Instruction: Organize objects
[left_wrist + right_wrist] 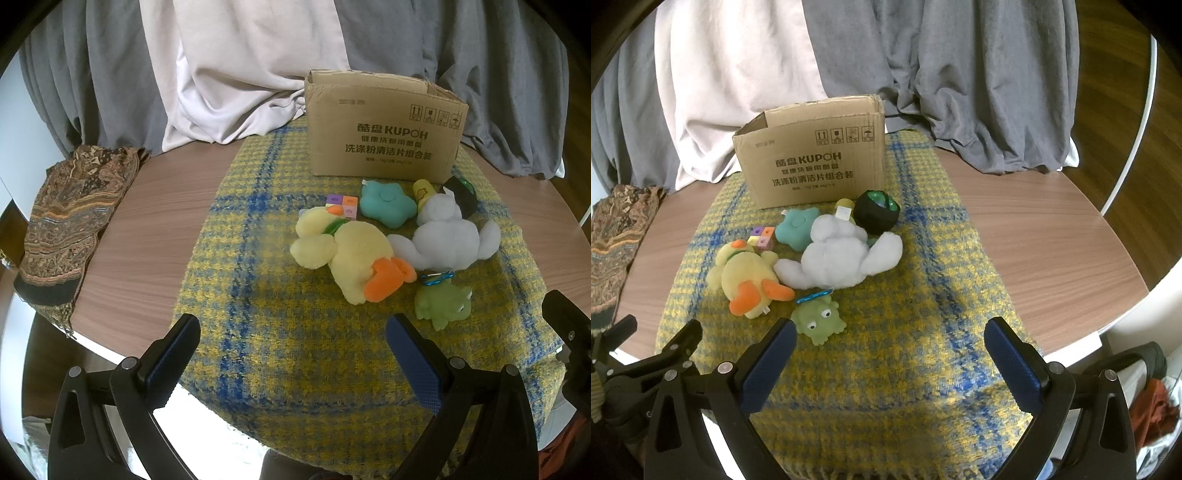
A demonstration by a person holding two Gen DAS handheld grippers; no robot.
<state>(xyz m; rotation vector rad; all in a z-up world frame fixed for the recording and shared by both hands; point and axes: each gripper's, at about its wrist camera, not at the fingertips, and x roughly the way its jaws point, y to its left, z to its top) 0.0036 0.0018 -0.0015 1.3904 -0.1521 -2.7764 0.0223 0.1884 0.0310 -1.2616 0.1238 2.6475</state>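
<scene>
An open cardboard box (384, 129) (812, 162) stands at the back of a yellow and blue plaid cloth (280, 332) (923, 295). In front of it lie a yellow duck plush (347, 254) (746, 273), a white plush (447, 236) (838, 258), a green frog toy (441, 304) (818, 317), a teal star (386, 203) (796, 227), coloured cubes (343, 205) (762, 236), a yellow bottle (423, 190) (844, 206) and a black and green ball (461, 192) (877, 210). My left gripper (295, 332) and right gripper (890, 336) are open and empty, near the cloth's front edge.
The cloth lies on a round wooden table (147, 229) (1052, 236). A patterned brown scarf (70, 221) (617, 229) hangs over the table's left edge. Grey and white curtains (240, 74) (960, 74) hang behind the box.
</scene>
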